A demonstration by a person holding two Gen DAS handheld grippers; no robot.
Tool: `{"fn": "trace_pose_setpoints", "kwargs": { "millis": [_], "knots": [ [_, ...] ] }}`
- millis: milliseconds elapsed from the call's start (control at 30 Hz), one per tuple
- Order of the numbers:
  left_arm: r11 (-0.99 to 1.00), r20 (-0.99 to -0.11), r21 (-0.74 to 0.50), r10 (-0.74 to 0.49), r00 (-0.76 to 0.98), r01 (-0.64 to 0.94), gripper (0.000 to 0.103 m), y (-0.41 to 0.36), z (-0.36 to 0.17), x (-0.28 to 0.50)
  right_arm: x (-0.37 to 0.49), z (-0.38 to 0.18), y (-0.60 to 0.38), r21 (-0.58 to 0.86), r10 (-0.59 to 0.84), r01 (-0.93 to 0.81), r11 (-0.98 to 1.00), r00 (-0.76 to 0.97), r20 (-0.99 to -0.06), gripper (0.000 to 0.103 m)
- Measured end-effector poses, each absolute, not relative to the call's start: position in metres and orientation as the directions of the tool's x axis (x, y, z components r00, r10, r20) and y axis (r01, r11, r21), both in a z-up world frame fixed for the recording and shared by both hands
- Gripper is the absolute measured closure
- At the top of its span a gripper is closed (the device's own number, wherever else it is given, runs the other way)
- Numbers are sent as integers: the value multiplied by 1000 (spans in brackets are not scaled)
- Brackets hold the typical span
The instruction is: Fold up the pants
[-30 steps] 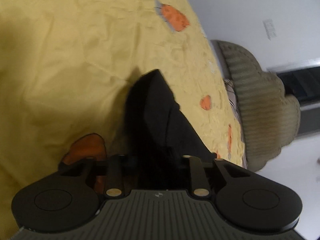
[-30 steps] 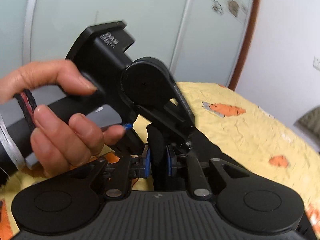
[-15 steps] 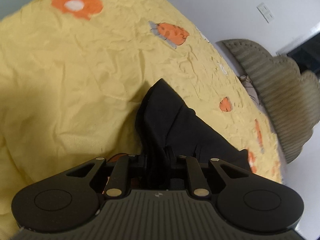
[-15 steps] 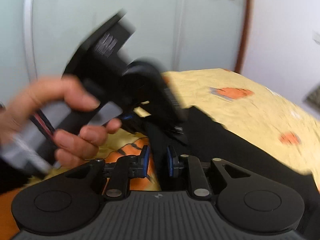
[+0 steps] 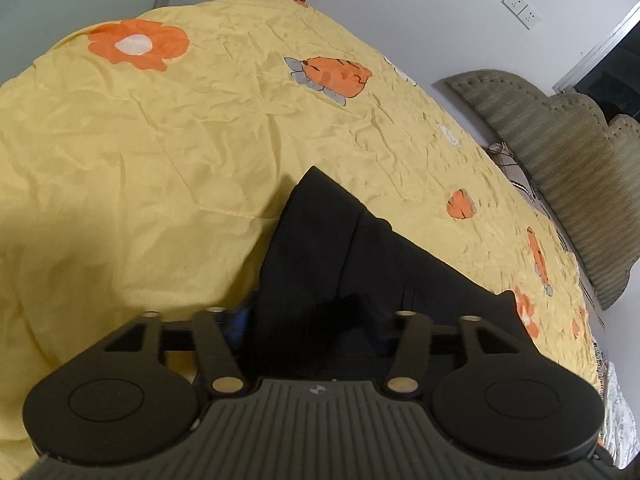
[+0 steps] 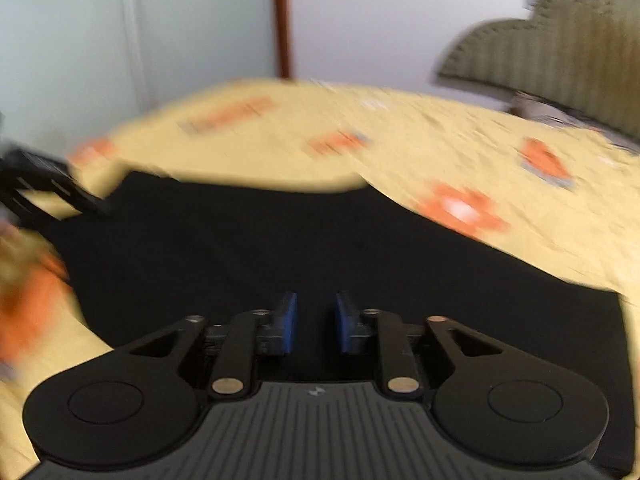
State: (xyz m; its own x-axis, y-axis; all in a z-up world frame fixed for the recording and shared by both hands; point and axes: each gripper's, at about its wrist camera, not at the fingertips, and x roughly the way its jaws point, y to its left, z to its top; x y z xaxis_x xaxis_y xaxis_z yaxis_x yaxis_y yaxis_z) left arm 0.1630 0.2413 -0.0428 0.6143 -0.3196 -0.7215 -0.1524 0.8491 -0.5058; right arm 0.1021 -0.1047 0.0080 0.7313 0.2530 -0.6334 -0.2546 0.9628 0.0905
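Black pants [image 5: 340,256] lie on a yellow bedspread [image 5: 160,140] with orange prints. In the left wrist view the cloth runs from the far fold back between the fingers of my left gripper [image 5: 310,320], whose jaws stand wide apart with cloth lying between them. In the blurred right wrist view the pants [image 6: 280,248] lie spread flat. My right gripper [image 6: 316,324] hovers over them with its blue pads [image 6: 289,322] parted and nothing between them. The left gripper [image 6: 44,188] shows at the left edge.
An olive padded headboard [image 5: 568,160] stands at the right end of the bed, with striped bedding [image 5: 520,184] beside it. White walls, a glass door [image 6: 80,48] and a brown door frame [image 6: 280,16] lie beyond the bed.
Both grippers have opened and let go of the pants. The right gripper has swung away from the left one, and the pants now lie spread flat on the bed.
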Motion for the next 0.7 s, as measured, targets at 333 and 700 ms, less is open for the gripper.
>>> {"fn": "trace_pose_setpoints", "kwargs": {
  "millis": [333, 700],
  "knots": [
    [762, -662, -632, -436, 610, -142, 30, 248, -49, 179, 81, -1, 62, -244, 393, -614, 751, 712, -582, 32],
    [863, -661, -501, -336, 671, -62, 90, 233, -24, 159, 98, 15, 33, -70, 462, -606, 792, 671, -580, 32]
  ]
}}
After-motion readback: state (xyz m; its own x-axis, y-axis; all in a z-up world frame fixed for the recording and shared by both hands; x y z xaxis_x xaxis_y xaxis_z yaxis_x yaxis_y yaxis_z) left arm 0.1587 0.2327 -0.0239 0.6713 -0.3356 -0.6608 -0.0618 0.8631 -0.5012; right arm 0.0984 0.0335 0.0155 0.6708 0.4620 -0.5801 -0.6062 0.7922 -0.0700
